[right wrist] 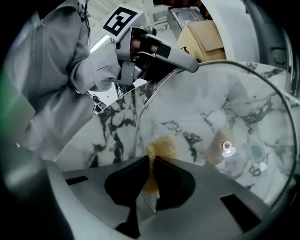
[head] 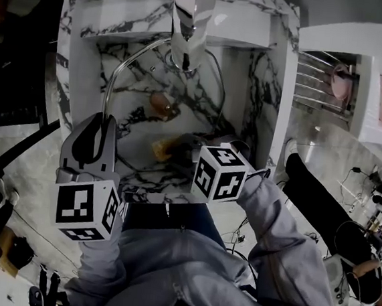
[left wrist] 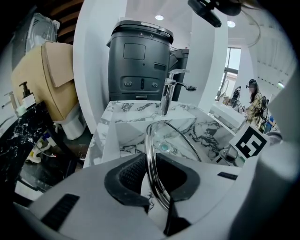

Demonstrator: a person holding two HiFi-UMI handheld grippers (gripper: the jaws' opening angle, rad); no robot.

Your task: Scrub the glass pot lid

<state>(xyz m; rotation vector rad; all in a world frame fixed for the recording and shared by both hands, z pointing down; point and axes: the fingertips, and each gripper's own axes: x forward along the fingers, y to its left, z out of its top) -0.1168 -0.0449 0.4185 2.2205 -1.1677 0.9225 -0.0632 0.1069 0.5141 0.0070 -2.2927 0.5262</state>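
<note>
My left gripper (left wrist: 150, 174) is clamped on the metal rim of the round clear glass pot lid (left wrist: 180, 140), holding it tilted over the white, black-veined marble sink (head: 70, 50). My right gripper (right wrist: 152, 166) pinches a tan porous sponge (right wrist: 161, 146) tight, set against the lid near its edge. I judge the scrubbing to be under way. No suds show, so most of the glass probably remains.

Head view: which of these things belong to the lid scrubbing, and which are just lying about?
In use: glass pot lid; sponge; left hand-held gripper, clamped on the lid's rim; right hand-held gripper, pinching the sponge; sink.
Lying about: dish rack; cardboard box; grey appliance; cables.
</note>
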